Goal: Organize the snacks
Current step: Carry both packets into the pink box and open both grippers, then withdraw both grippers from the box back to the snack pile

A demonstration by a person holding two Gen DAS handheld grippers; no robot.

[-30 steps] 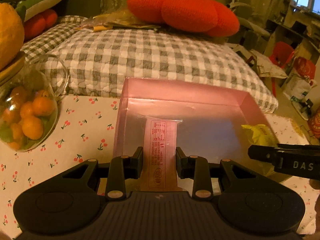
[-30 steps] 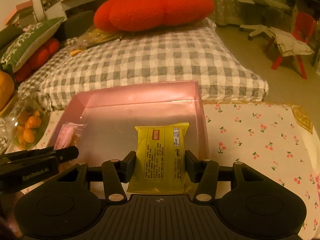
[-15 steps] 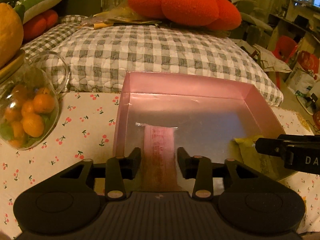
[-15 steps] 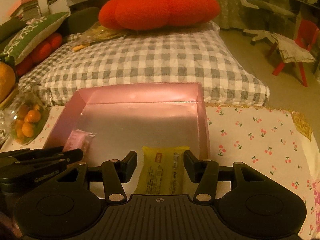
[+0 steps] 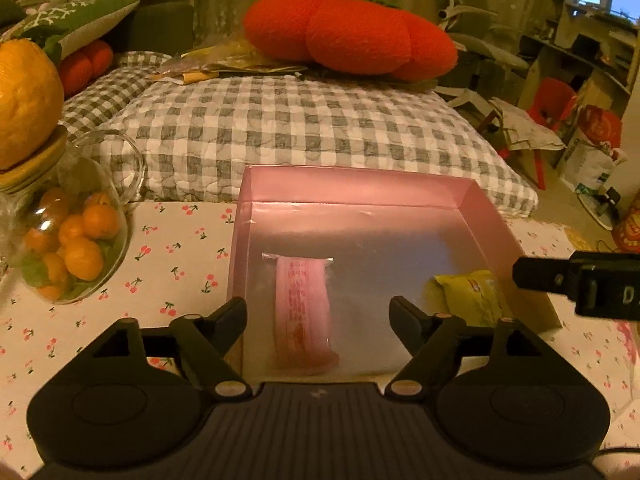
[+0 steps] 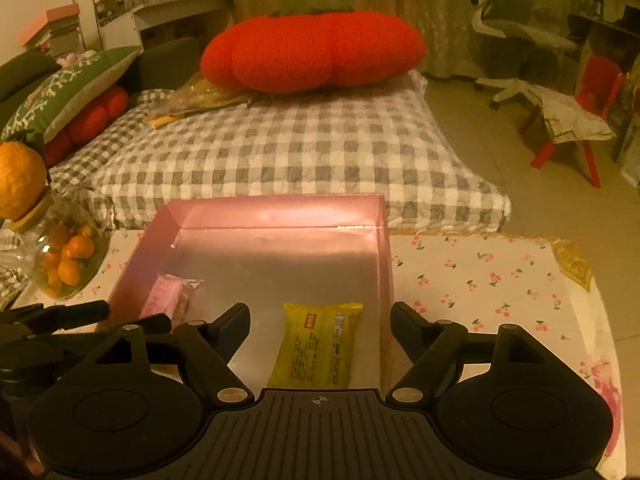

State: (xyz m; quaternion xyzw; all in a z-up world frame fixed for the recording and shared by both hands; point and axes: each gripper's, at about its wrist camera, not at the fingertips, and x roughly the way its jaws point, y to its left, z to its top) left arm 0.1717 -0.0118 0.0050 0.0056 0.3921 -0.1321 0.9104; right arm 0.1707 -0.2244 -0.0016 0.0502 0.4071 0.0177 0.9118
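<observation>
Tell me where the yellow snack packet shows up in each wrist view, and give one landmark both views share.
Left wrist view: the yellow snack packet lies at the right, in the near right corner of the pink box, partly behind the other gripper.
Right wrist view: it lies low in the centre, between the open fingers, by the box's right wall.
Shared landmark: the red cushion on the checked bedding.

A: Right gripper (image 6: 320, 318)?
B: Jaws just opened wide, clear of yellow snack packet (image 6: 318, 350), lying flat in pink box (image 6: 276, 210).
A: Other contents?
B: Pink snack packet (image 6: 166, 298) near left wall.
</observation>
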